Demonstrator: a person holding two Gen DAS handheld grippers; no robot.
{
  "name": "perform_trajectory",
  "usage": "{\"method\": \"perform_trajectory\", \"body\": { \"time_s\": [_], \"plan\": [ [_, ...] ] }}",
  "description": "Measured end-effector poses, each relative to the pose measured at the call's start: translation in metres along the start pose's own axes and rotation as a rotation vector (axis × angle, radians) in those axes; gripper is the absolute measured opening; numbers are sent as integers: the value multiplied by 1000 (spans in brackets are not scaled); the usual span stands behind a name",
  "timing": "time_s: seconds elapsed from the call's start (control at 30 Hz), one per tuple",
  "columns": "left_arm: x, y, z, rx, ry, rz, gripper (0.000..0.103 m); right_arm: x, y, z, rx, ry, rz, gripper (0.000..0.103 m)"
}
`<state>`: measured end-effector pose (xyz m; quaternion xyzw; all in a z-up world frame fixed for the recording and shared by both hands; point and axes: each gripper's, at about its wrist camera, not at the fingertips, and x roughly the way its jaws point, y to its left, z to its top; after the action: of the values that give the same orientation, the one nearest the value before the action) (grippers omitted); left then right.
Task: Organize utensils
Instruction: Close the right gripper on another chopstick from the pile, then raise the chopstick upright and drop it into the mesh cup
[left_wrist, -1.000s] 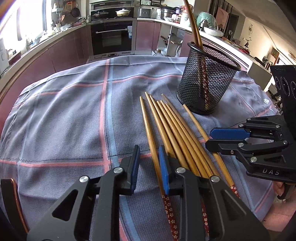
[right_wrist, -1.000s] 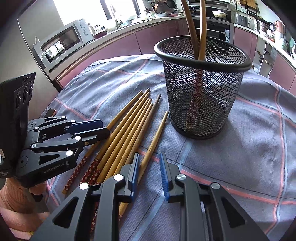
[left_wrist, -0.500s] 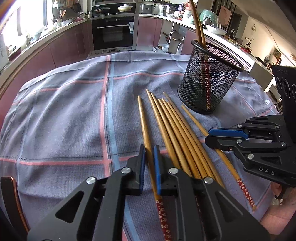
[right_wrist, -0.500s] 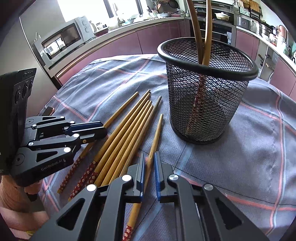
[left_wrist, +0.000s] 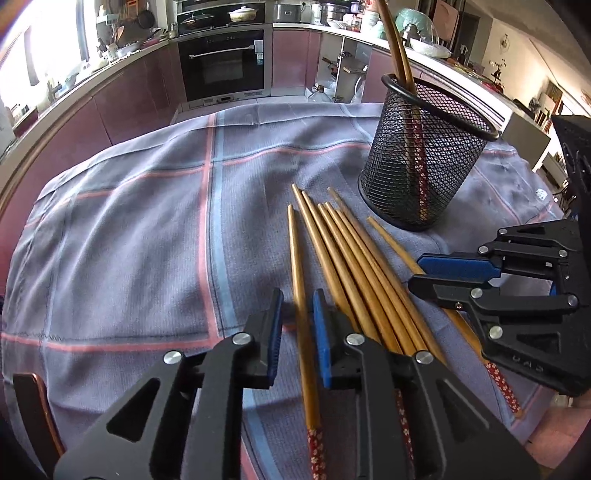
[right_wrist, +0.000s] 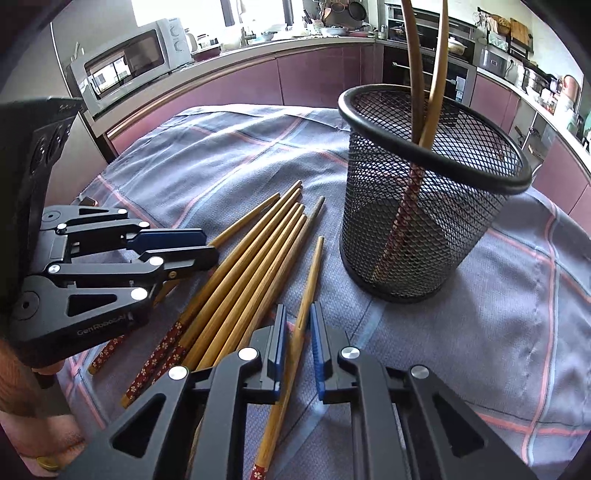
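Note:
A black mesh cup (left_wrist: 424, 166) (right_wrist: 424, 221) stands upright on the cloth with two chopsticks (right_wrist: 415, 74) leaning in it. Several wooden chopsticks (left_wrist: 354, 266) (right_wrist: 255, 251) with red patterned ends lie side by side in front of it. My left gripper (left_wrist: 297, 295) (right_wrist: 210, 245) straddles the leftmost chopstick (left_wrist: 295, 258). Its jaws are opening, and a small gap shows on each side of the stick. My right gripper (right_wrist: 298, 308) (left_wrist: 417, 273) straddles the rightmost chopstick (right_wrist: 312, 269). Its jaws are also opening, with the pads clear of the stick.
A grey-blue cloth (left_wrist: 147, 240) with pink and blue stripes covers the table. A chair back (left_wrist: 29, 398) rises at the near left edge. Kitchen counters with an oven (left_wrist: 221, 66) and a microwave (right_wrist: 125, 62) ring the table. A hand (right_wrist: 22, 406) holds the left gripper.
Both grippers closed in around one chopstick each, then their jaws parted a little. Each outer chopstick now lies slightly apart from the bundle. The hands have barely shifted.

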<state>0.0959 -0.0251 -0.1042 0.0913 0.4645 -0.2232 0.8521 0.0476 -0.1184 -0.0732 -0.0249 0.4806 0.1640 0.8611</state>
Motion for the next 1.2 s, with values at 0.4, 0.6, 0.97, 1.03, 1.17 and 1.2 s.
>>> {"method": "perform_trajectory", "body": {
  "time_s": [0.4,0.6,0.97,1.03,1.17,1.2],
  "plan": [
    [-9,4,2,-75,-18,-4,7,-10,-6,-3,20,-30,67,5],
    [-41,16,2,-145,-92,-69,7,-33,-10,-5,27,-89,120,5],
    [-117,19,13,-202,-259,-208,7,-94,-19,2,43,-251,193,5],
    [-131,17,16,-200,-287,-230,7,-104,-20,5,45,-286,187,5],
    [-154,12,23,-197,-342,-258,7,-121,-26,9,57,-343,183,5],
    [-159,12,24,-195,-352,-262,7,-125,-28,10,59,-358,183,5]
  ]
}}
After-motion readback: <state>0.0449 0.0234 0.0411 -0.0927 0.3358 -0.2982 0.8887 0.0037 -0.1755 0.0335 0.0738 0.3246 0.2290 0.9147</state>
